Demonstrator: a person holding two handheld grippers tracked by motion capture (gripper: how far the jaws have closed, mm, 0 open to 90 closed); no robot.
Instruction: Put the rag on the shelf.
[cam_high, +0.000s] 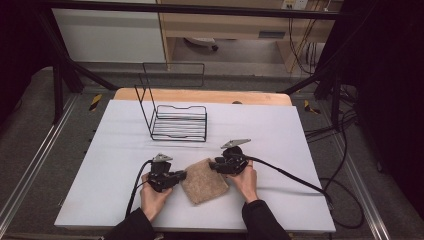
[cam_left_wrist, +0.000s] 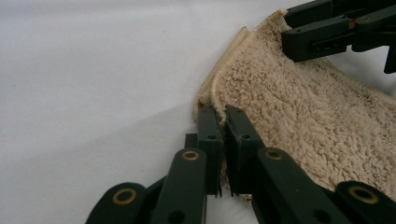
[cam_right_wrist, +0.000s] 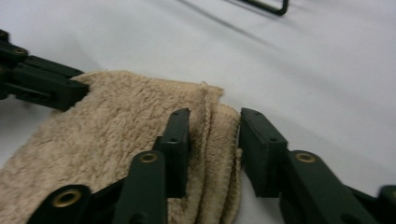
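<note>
Left claw: the left claw (cam_left_wrist: 223, 140) is clenched on the near-left edge of the beige, fluffy, folded terry towel (cam_left_wrist: 299, 112); its two black jaws stand almost together with the hemmed edge pinched between them, likely to pin that side so the cloth cannot slide.
Right claw: the right claw (cam_right_wrist: 212, 149) is parted, with the doubled hem of the towel's corner lying between its jaws; the left jaw rests on the pile, the right one stands off the cloth, so I judge it released rather than gripping.
Hands: seen from the high view, each hand holds its tool at one side of the towel, left claw (cam_high: 175, 177) at the left edge, right claw (cam_high: 220, 165) at the upper right corner, a stance that suits stretching or folding the cloth between them.
Towel, place: it lies flat on the white counter (cam_high: 280, 135), near the person's edge, between the two claws and turned a little askew.
Towel, look: sandy beige, thick looped pile, stitched hem along the edge; at least two layers show at the corner, so it appears already folded once.
Wire rack: a black wire rack with a tall back frame (cam_high: 179, 122) stands farther back on the counter, well apart from the towel, perhaps where the folded cloth is meant to go.
</note>
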